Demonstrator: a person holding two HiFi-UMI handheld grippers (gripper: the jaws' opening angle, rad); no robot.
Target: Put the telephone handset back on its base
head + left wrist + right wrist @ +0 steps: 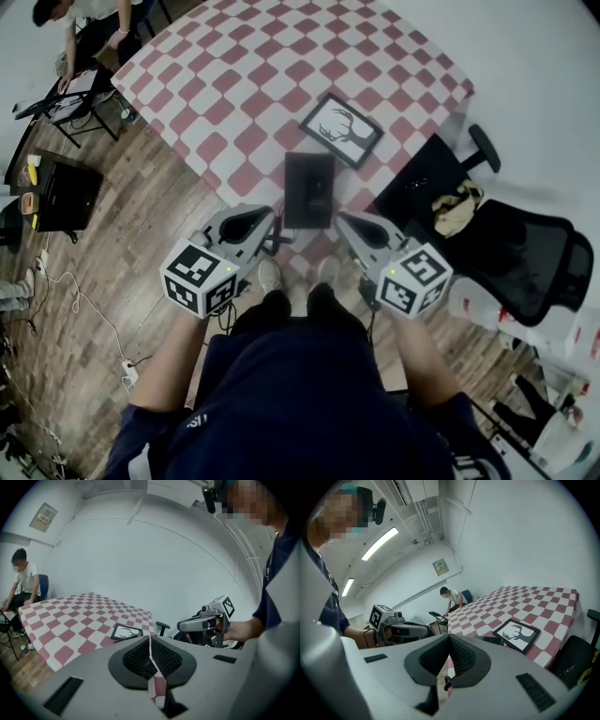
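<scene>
A: Left side first. What is the left gripper [150, 653] doing?

B: Its jaws are pressed together and nothing is between the pads. It sits low in front of the body with its nose angled inward toward the table edge. The marker cube faces up.

A: Where is the task item?

B: The black telephone [309, 190] lies flat on the red-and-white checked tablecloth [281, 84], at the near edge. It is between the two gripper noses and neither touches it. I cannot tell whether the handset is seated on the base.

A: What is behind it?

B: A black-framed deer silhouette picture [340, 129] lies flat, just beyond the telephone and to the right.

A: And the right gripper [449, 651]?

B: Its jaws are also together and empty. Its pose mirrors the left one, nose turned inward, with a bare forearm behind it.

A: Anything holding something?

B: At far right, a crumpled beige cloth [457, 208] lies on the seat of the black office chair [525, 258].
</scene>
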